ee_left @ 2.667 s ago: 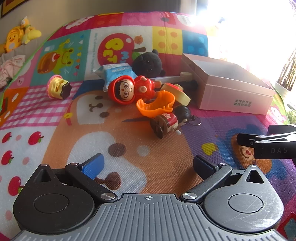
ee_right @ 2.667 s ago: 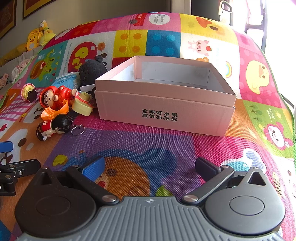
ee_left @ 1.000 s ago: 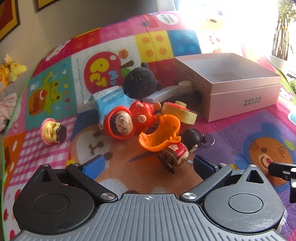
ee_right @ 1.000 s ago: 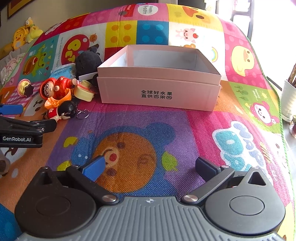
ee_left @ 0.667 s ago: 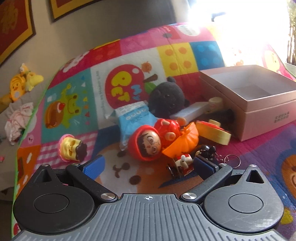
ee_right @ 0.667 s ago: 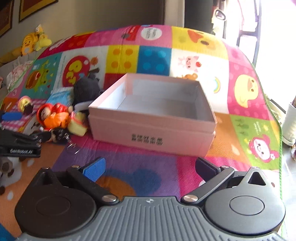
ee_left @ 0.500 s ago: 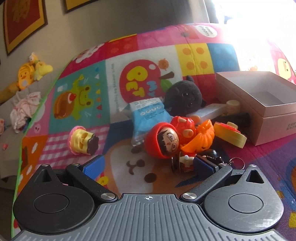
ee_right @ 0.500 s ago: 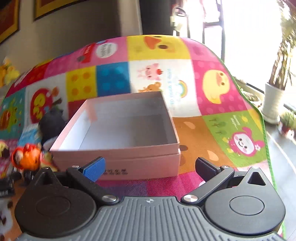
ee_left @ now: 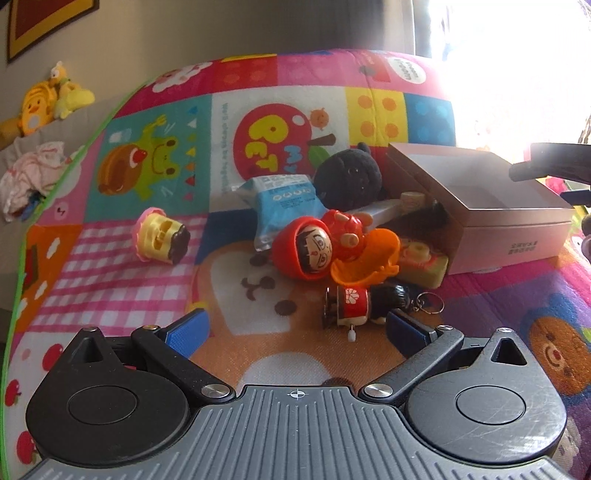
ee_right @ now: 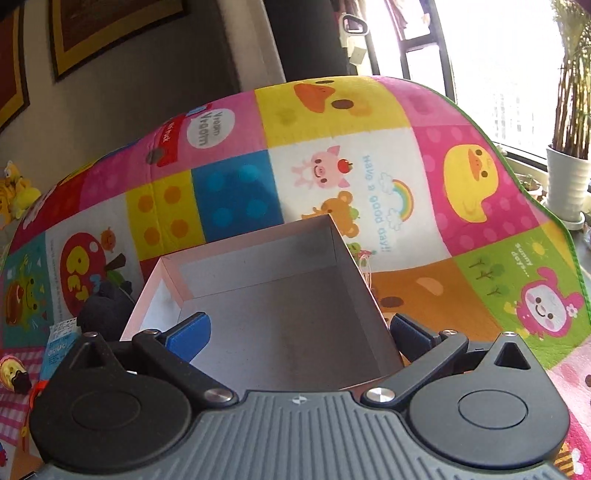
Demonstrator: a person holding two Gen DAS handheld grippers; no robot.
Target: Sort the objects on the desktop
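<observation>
Moved over the empty pink box, right gripper jaws spread, holding nothing.

Home living room: colourful patchwork cartoon play mat, yellow plush toys, framed wall pictures, white potted plant.

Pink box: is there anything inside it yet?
Nothing shows inside the pink box: the right wrist view sees its bare grey floor and walls. The near strip of the floor is covered by the right tool, so that part cannot be checked.
</observation>
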